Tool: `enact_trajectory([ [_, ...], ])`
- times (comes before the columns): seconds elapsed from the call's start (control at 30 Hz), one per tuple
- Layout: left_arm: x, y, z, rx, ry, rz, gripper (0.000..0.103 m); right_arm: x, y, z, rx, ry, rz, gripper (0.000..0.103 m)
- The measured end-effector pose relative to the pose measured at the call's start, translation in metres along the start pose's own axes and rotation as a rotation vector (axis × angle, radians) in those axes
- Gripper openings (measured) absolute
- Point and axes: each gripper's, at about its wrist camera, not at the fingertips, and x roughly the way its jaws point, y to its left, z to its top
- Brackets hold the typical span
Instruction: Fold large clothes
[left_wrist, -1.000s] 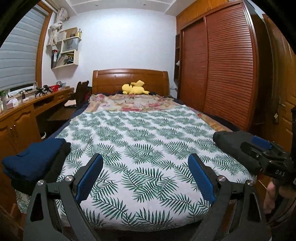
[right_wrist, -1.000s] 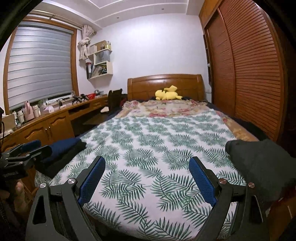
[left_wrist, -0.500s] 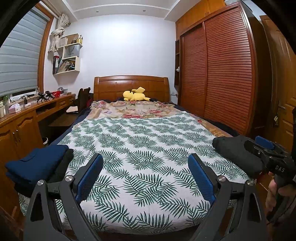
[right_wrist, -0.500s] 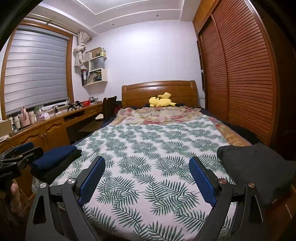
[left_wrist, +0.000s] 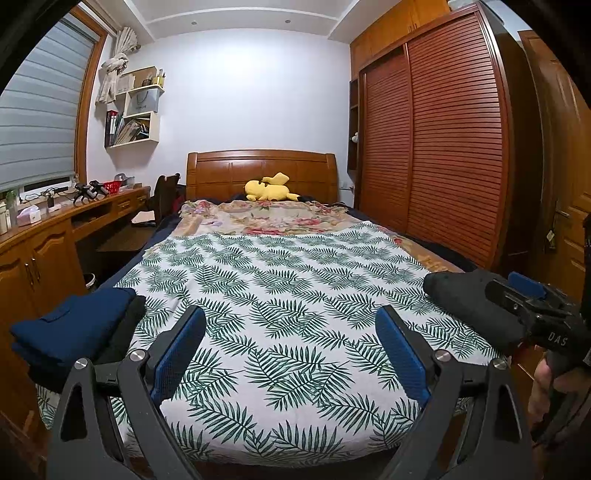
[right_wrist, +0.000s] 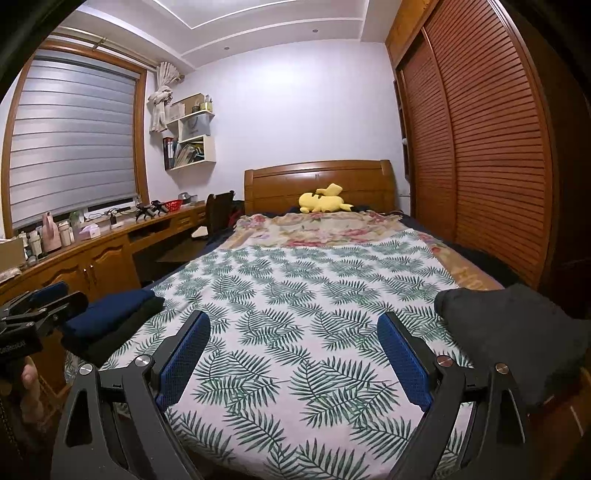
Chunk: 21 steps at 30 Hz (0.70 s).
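We had two lots of clothes on the bed (left_wrist: 295, 295), both at its near end: a folded stack (left_wrist: 74, 325), navy garment on top of a black one, at the near left corner, and a dark grey garment (right_wrist: 517, 332) bunched at the near right edge. They sat well apart, with the bare palm-leaf bedspread (right_wrist: 295, 314) between them. Our left gripper (left_wrist: 290, 350) stood wide, blue pads clear of the spread, nothing between them; it hung over the foot of the bed with the stack just to its left. Our right gripper (right_wrist: 293, 354) stood equally wide and empty, with the grey garment just beside its right finger, not touching as far as we could tell. In the left wrist view the right gripper's body overlapped the grey garment's near end; contact unclear. Farther up the bed lay a floral blanket (left_wrist: 266, 218), then a yellow plush toy (left_wrist: 269, 188) against the wooden headboard (left_wrist: 229, 170). A wooden counter (right_wrist: 110, 240) with bottles ran along the left wall under the window blind (right_wrist: 74, 140); a slatted wardrobe (left_wrist: 443, 147) filled the right wall.
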Motion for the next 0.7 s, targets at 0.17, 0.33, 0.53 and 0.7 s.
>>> enact_trajectory([
  [0.17, 0.0007, -0.0028, 0.0010, 0.001, 0.000, 0.001, 0.093, -0.0008, -0.0009, 0.0003, 0.001, 0.002, 0.002, 0.092],
  [0.33, 0.0009, -0.0046, 0.0016, 0.000, 0.004, 0.000, 0.093, -0.0021, -0.0020, 0.0000, 0.003, 0.001, 0.002, 0.092],
  [0.53, 0.0009, -0.0055, 0.0015, 0.001, 0.004, -0.002, 0.093, -0.0022, -0.0024, -0.0002, 0.001, 0.002, 0.000, 0.092],
  [0.7, 0.0013, -0.0062, 0.0012, 0.003, 0.000, -0.003, 0.093, -0.0028, -0.0038, 0.0012, 0.001, 0.001, 0.003, 0.092],
])
